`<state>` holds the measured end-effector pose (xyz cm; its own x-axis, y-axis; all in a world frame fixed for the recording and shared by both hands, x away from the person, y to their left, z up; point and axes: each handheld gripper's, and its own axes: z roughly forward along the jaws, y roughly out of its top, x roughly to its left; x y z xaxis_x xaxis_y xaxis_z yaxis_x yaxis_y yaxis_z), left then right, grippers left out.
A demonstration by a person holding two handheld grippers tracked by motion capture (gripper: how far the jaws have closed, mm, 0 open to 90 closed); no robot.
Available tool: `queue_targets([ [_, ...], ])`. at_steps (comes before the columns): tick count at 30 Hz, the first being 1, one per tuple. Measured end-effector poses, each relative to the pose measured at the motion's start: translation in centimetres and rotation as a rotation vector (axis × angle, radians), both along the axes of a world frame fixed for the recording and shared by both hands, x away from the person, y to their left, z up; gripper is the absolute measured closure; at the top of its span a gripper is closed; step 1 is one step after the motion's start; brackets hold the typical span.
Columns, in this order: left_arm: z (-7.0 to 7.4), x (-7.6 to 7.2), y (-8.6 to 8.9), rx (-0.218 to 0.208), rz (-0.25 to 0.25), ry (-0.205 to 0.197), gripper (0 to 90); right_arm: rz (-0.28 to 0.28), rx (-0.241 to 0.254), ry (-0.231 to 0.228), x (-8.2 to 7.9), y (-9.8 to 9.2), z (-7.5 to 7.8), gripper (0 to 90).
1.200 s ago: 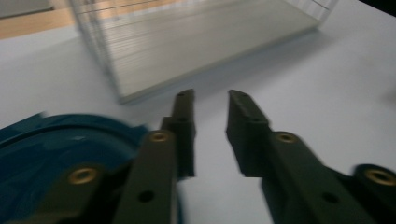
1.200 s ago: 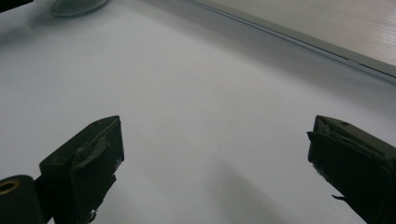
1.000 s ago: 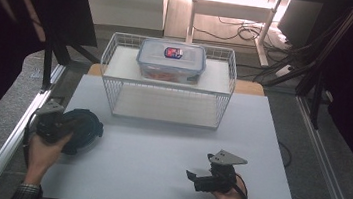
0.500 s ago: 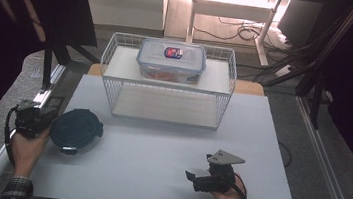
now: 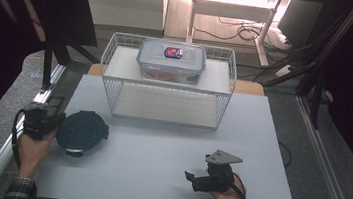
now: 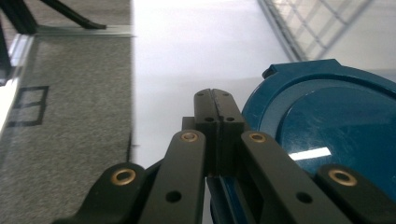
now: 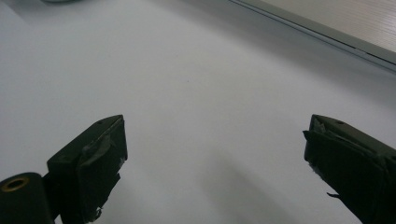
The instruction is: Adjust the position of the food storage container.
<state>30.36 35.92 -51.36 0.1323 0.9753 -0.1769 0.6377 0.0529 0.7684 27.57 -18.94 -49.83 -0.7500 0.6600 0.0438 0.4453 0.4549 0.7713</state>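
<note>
Since the earlier frame your left gripper [image 5: 41, 118] has come off the blue lid [image 5: 81, 132] and now sits just left of it, jaws fully closed on nothing. Your right gripper [image 5: 204, 180], well right of the lid, is wide open. I judge you are between steps; next, probably regrasp the lid's rim. Behind the lid, the wire basket [image 5: 228, 65] carries a closed clear container [image 5: 171, 61]; its content is unclear.
</note>
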Motion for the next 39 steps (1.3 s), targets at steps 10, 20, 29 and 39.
queue_targets([
  [10, 0.4, -0.7, -4.8, 0.028, -0.077, 0.010, 90.0, 0.003, -0.010, 0.003, 0.0, 0.0, -0.1, 6.1],
  [20, 0.5, -0.7, -6.2, 0.022, -0.137, -0.003, 90.0, 0.000, -0.020, 0.002, 0.0, -0.1, -0.1, 6.3],
  [29, -1.1, -2.6, -4.6, 0.003, -0.122, 0.115, 90.0, -0.023, -0.027, -0.018, 0.1, -0.9, 0.1, 6.7],
  [39, -1.1, -2.7, -6.3, -0.028, -0.140, 0.142, 90.0, -0.021, -0.038, -0.022, 0.2, -0.7, -0.1, 6.7],
])
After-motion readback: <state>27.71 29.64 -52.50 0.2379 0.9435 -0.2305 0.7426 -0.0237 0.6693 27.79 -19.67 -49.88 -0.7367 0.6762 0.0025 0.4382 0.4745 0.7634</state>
